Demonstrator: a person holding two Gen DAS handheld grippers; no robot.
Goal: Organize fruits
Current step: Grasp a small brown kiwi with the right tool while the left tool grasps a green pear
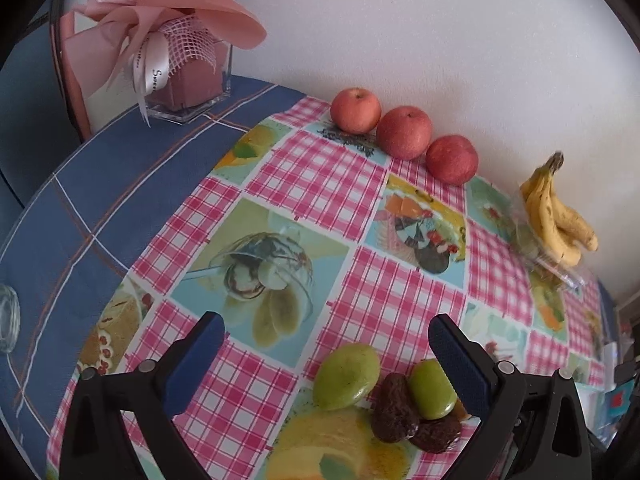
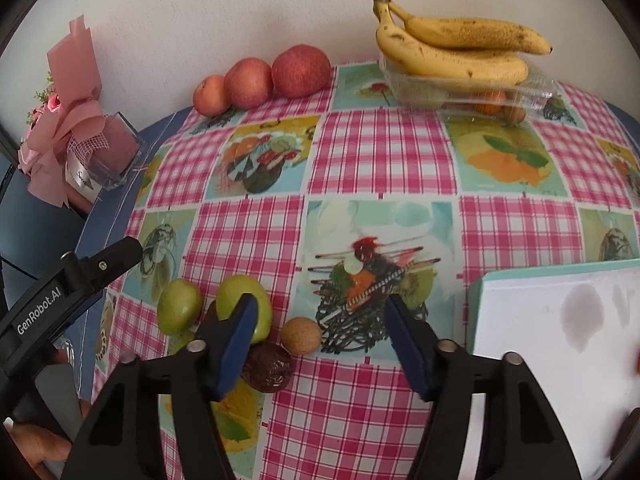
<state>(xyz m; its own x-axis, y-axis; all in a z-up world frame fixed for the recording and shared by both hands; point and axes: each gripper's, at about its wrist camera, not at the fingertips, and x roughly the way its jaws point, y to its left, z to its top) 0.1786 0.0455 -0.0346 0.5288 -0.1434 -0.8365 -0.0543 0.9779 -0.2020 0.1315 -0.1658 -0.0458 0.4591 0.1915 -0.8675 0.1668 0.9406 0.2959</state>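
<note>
Between the spread right tool (image 2: 320,316) fingers, walnut (image 2: 301,335), green fruit (image 2: 244,304) left.

Pink-checked tablecloth (image 2: 380,152) with dessert pictures spread below both tools, blue cloth (image 1: 120,168) beyond its left edge, glass vase (image 1: 188,92) of pink-wrapped bouquet (image 1: 172,20) far ahead-left, white wall (image 1: 440,40) straight ahead, white teal-edged box (image 2: 560,340) at right.

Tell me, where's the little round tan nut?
In the right wrist view, the small round tan nut sits near the table's front, beside the dark wrinkled fruit and a green fruit.
</note>
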